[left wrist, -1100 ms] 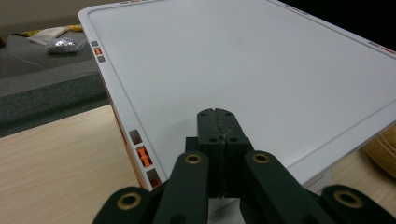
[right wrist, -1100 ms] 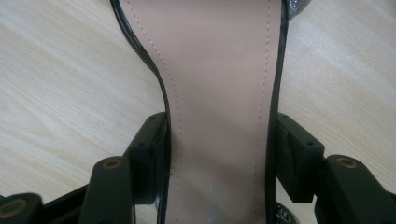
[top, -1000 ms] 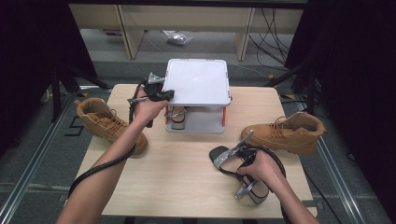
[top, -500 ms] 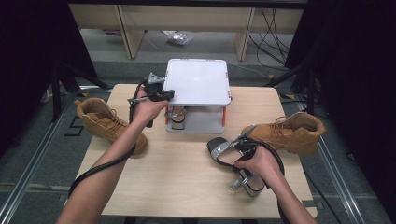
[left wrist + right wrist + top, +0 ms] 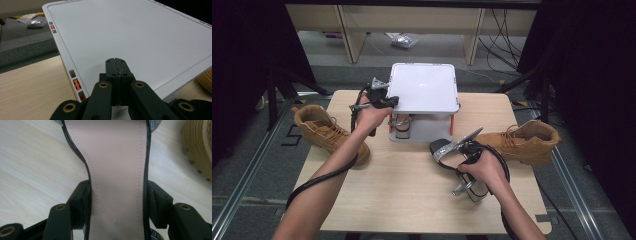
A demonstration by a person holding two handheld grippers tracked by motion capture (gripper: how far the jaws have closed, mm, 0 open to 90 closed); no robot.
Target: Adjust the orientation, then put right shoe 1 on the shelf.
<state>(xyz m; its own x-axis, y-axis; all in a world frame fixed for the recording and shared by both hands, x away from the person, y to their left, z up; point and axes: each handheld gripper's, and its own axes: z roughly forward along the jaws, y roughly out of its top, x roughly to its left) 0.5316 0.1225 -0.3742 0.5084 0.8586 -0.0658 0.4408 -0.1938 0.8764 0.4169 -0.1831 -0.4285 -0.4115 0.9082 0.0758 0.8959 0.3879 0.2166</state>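
Observation:
A silver and black high-heeled sandal (image 5: 439, 148) hangs just above the wooden table (image 5: 402, 200), toe toward the white shoe rack (image 5: 424, 92). My right gripper (image 5: 453, 153) is shut on it. In the right gripper view the jaws clamp both edges of the beige insole (image 5: 117, 170) at my right gripper (image 5: 117, 202). My left gripper (image 5: 381, 98) hovers at the rack's left edge. The left gripper view has my left gripper (image 5: 116, 62) shut with nothing in it, over the white top (image 5: 130, 32). A second heeled shoe (image 5: 402, 127) stands on the rack's lower shelf.
One tan boot (image 5: 329, 132) lies at the table's left edge, partly under the left forearm. Another tan boot (image 5: 522, 142) lies at the right, close to the right hand; its ridged sole (image 5: 200, 147) is beside the sandal. Dark floor and cables surround the table.
My right gripper has carried the sandal a little forward and left, toward the rack's front. My left gripper has stayed in place.

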